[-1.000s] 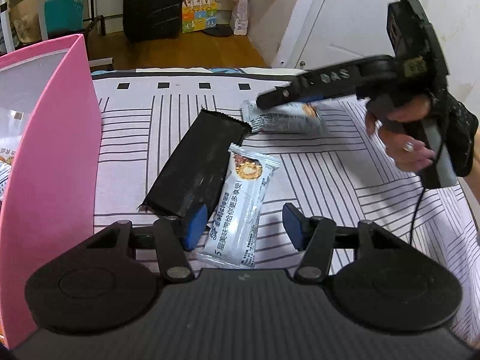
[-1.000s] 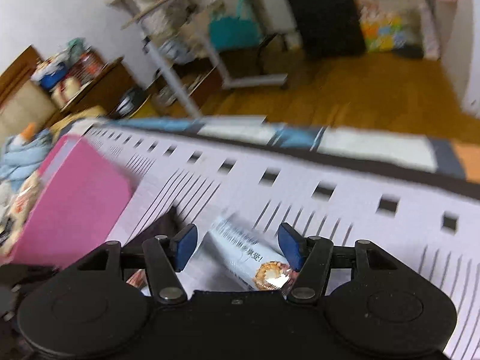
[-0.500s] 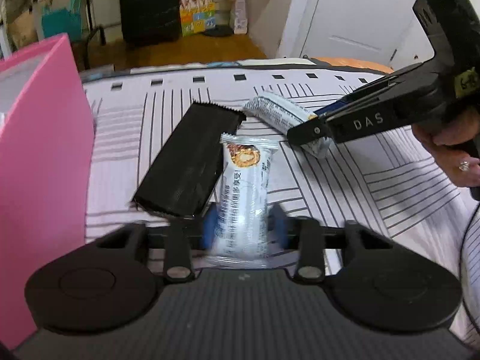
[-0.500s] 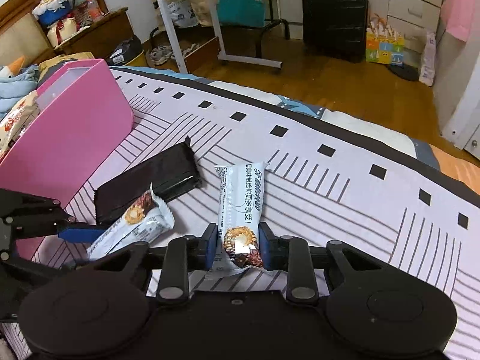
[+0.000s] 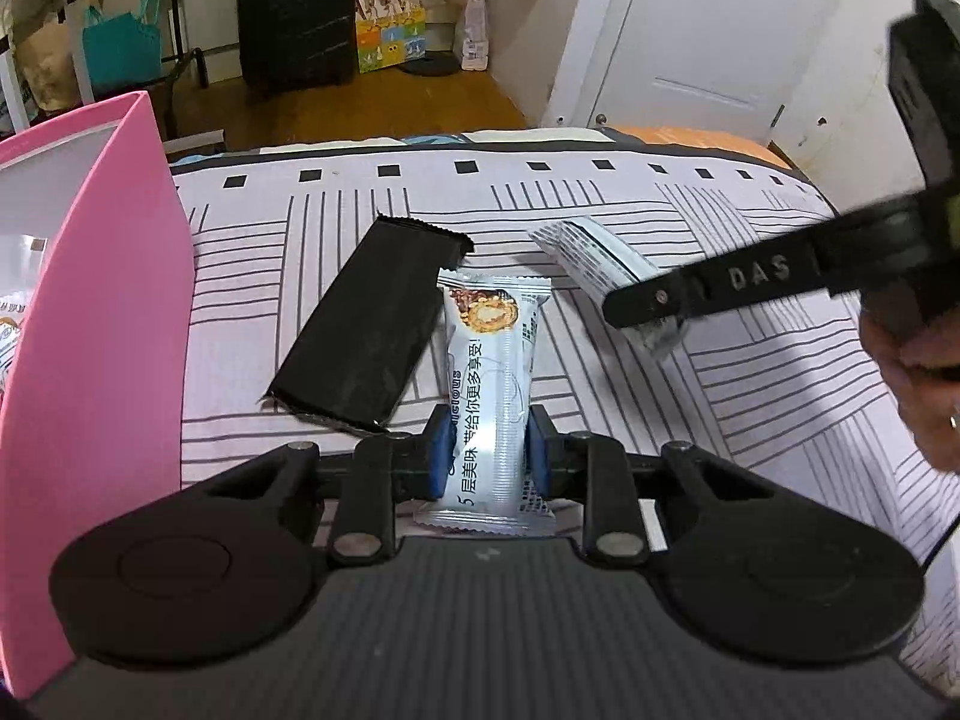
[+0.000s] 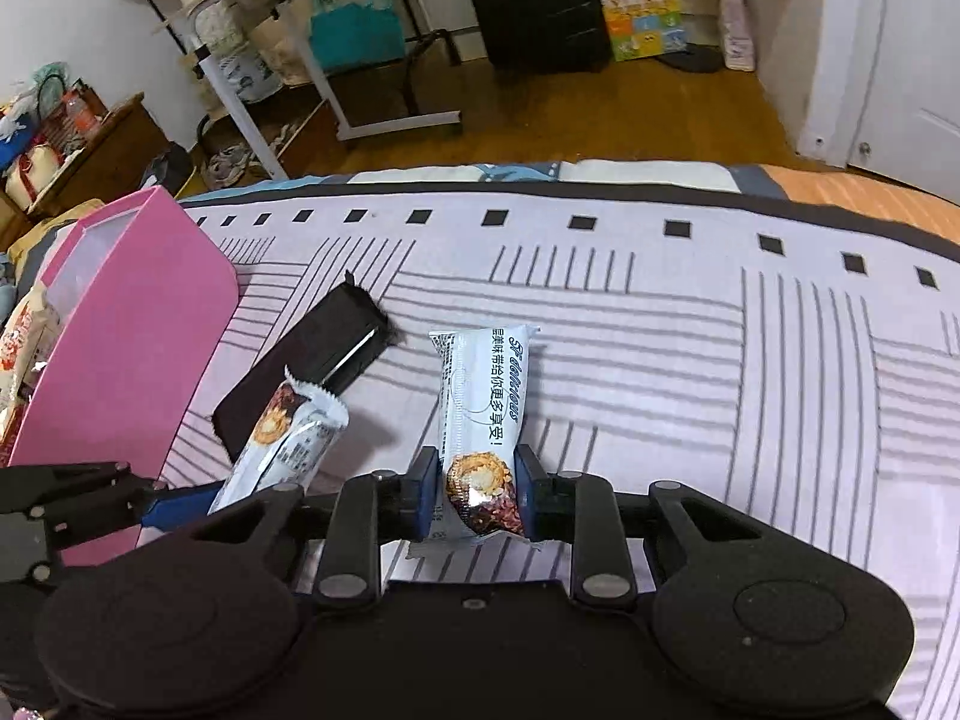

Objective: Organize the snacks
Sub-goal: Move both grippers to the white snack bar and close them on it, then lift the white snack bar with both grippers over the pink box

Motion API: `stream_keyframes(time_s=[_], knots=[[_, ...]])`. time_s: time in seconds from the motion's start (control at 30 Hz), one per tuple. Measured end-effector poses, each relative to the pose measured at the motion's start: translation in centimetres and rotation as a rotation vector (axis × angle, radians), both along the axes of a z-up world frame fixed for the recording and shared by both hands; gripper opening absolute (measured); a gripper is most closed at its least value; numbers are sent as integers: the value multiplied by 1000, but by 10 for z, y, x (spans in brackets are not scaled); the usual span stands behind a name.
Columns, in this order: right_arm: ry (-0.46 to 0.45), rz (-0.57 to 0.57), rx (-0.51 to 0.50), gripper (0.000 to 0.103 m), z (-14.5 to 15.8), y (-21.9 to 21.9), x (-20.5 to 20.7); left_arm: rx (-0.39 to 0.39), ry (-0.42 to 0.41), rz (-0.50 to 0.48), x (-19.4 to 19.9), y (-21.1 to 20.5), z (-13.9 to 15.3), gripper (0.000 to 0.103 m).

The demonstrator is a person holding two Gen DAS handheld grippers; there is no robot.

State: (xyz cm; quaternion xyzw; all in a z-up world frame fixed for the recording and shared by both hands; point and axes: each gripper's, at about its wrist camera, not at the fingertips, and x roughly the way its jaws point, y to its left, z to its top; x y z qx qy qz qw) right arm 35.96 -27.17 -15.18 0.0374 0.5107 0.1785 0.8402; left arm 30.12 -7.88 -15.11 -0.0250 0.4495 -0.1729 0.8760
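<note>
On the bed (image 5: pixel 600 204), which has a pale sheet with black line patterns and small squares, the left hand-held gripper (image 5: pixel 487 457) is clamping its blue pads onto the lower part of a silver snack bar (image 5: pixel 491 384). That bar is lying lengthwise away from the camera, cookie picture at the far end. Its jaws have just been closing, and now they're sitting narrow with the wrapper squeezed between them.

Same deal on the other side: the right hand-held gripper (image 6: pixel 474 495) is pinching a second silver snack bar (image 6: pixel 483 414) near the cookie-picture end, with the rest of the pack pointing away over the sheet. Those jaws have just been closing too, and the pads are pressing the wrapper from both sides. In the left wrist view you can see this gripper reaching in from the right with a hand (image 5: pixel 918 384) wrapped around its grip.

A black packet (image 5: pixel 372 339) is lying flat on the sheet just left of the left gripper's bar, with its near corner touching or slightly under it, can't quite tell. A pink box (image 5: pixel 102 324) is standing on the left edge of the bed, open on top, with some snack packs showing inside.

Background is a wooden floor, a black suitcase (image 5: pixel 297 9) and a white door (image 5: pixel 714 30).
</note>
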Motion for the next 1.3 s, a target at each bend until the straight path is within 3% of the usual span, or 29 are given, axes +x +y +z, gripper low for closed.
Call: stream_keyframes(time_s=[0.4, 0.67, 0.87, 1.1, 1.3], knots=[[-29, -69, 29, 30, 22, -5, -51, 33, 9, -1, -25, -9, 11, 25], [-46, -107, 18, 30, 42, -6, -97, 45, 13, 16, -58, -10, 26, 25], [-8, -128, 27, 30, 44, -1, -141, 98, 28, 20, -96, -5, 42, 25], [-115, -49, 125, 30, 75, 22, -186, 133, 20, 89, -145, 25, 75, 25], [-153, 40, 167, 30, 109, 60, -198, 127, -77, 171, -181, 70, 118, 25]])
